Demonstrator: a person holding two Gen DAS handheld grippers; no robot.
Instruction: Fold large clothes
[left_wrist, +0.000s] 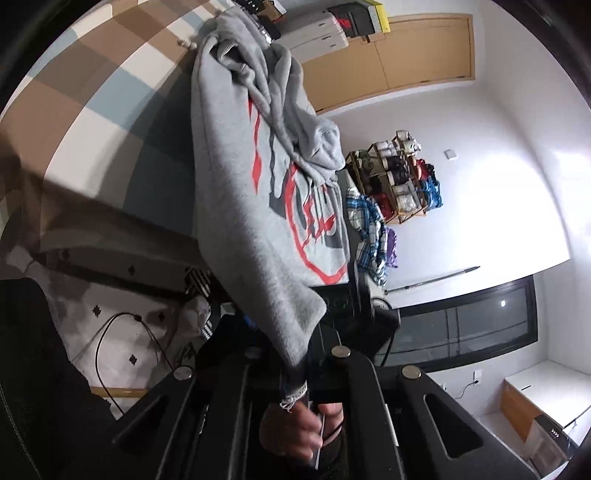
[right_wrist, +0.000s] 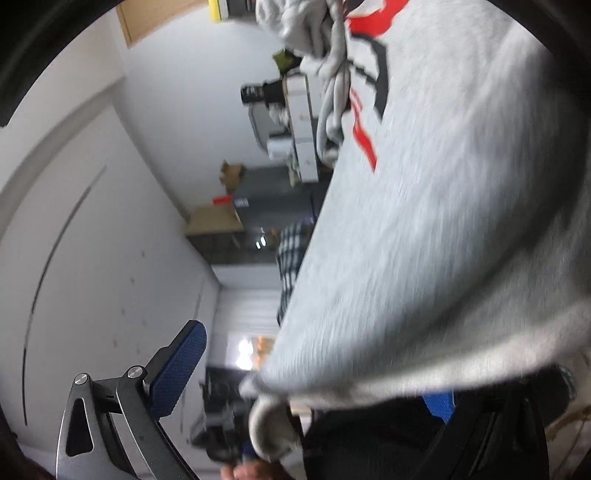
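Grey hoodie w/ red-and-dark print hangs in the air between both tools, above the checked bedspread, prob. lifted so it drops straight before being laid out to fold. Left gripper is clenched on a ribbed edge of it, cloth running up and away from the jaws. Right gripper: one blue pad stands clear and bare, the other is under the fabric, so jaws look spread w/ cloth draped over, not pinched.

No text can be read with certainty; a red and dark grey print is borne by the grey sweatshirt, possibly lettering, but illegible.
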